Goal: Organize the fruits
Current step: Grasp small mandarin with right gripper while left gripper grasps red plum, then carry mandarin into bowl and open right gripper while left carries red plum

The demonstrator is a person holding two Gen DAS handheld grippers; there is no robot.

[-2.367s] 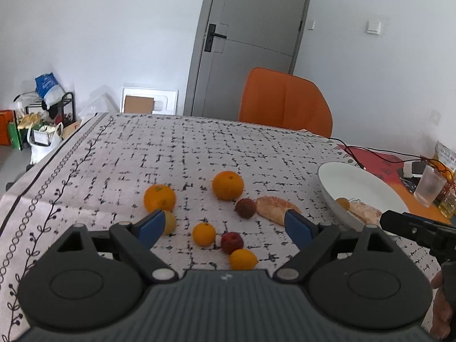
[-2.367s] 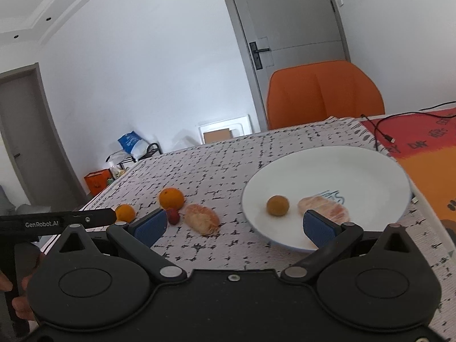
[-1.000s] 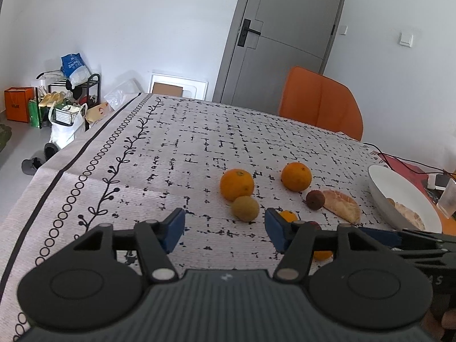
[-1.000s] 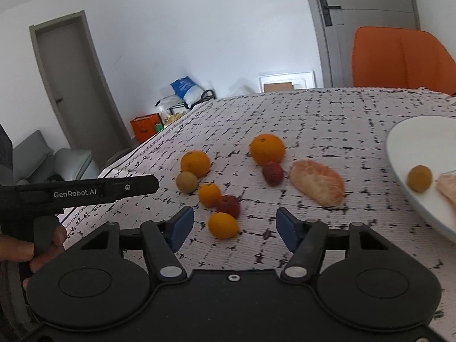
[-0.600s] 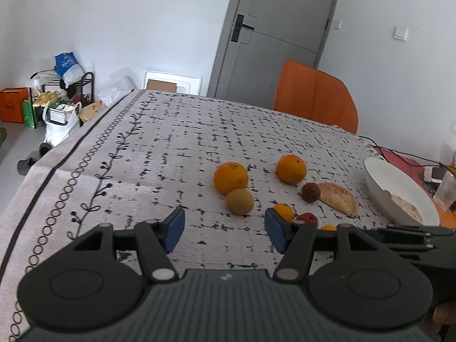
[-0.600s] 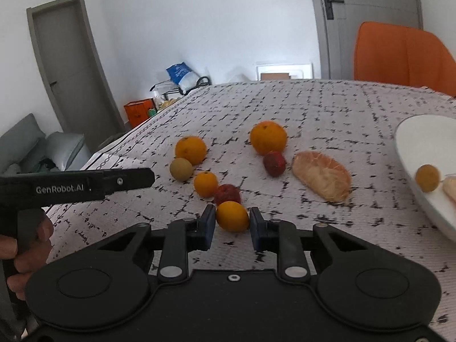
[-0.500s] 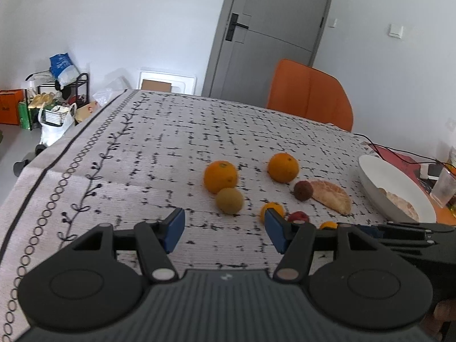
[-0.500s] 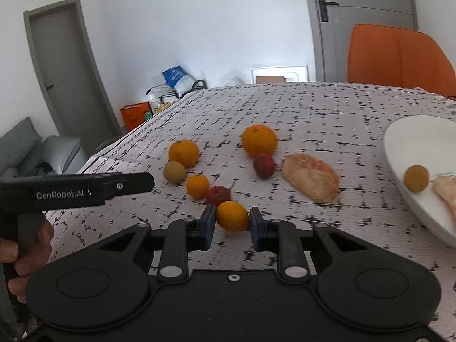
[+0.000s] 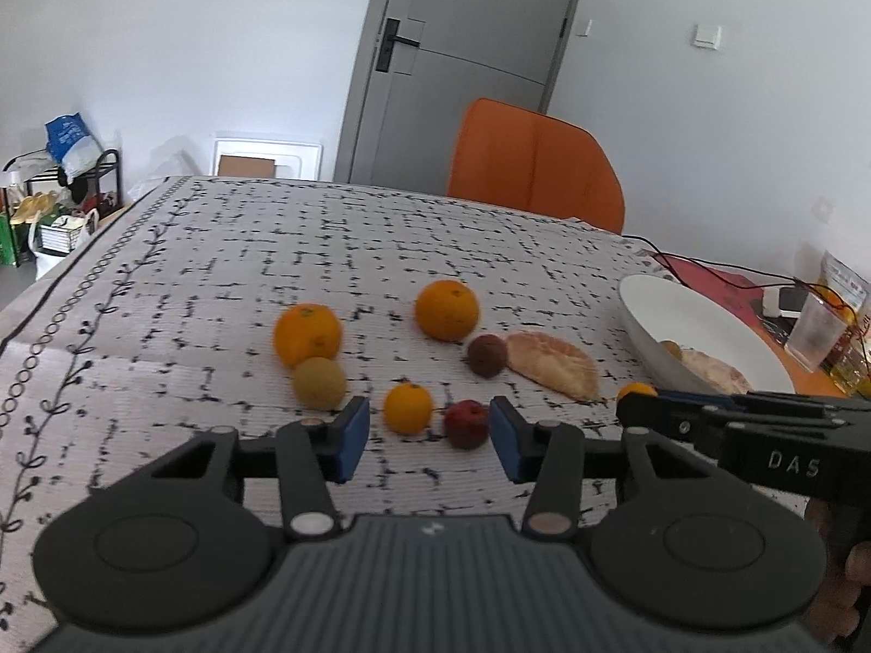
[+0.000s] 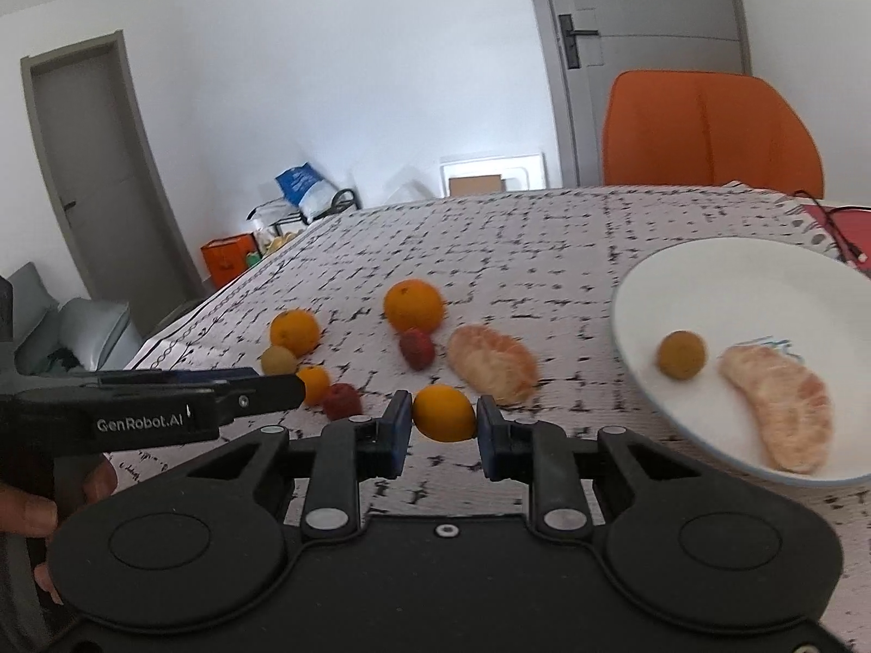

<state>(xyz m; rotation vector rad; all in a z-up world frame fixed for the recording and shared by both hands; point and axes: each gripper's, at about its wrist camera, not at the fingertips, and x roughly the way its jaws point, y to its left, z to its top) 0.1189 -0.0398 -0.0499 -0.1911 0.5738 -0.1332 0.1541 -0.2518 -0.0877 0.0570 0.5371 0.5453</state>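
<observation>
My right gripper (image 10: 442,420) is shut on a small orange fruit (image 10: 443,412) and holds it above the tablecloth, left of the white plate (image 10: 707,272). The plate holds a small brown-yellow fruit (image 10: 680,353) and a peeled citrus piece (image 10: 778,408). My left gripper (image 9: 430,430) is open over a small orange fruit (image 9: 408,408) and a red fruit (image 9: 466,423). On the cloth lie two oranges (image 9: 307,333) (image 9: 447,309), a yellowish round fruit (image 9: 319,382), a dark red fruit (image 9: 486,355) and a peeled citrus piece (image 9: 552,363).
An orange chair (image 9: 533,163) stands at the table's far side. A plastic cup (image 9: 814,337), cables and small items sit on the red mat beyond the plate. The patterned cloth (image 9: 218,272) stretches left to the table edge.
My right gripper closed on the small orange fruit, lifted it and swung right toward the plate. My left gripper narrowed somewhat and stays over the two small fruits.
</observation>
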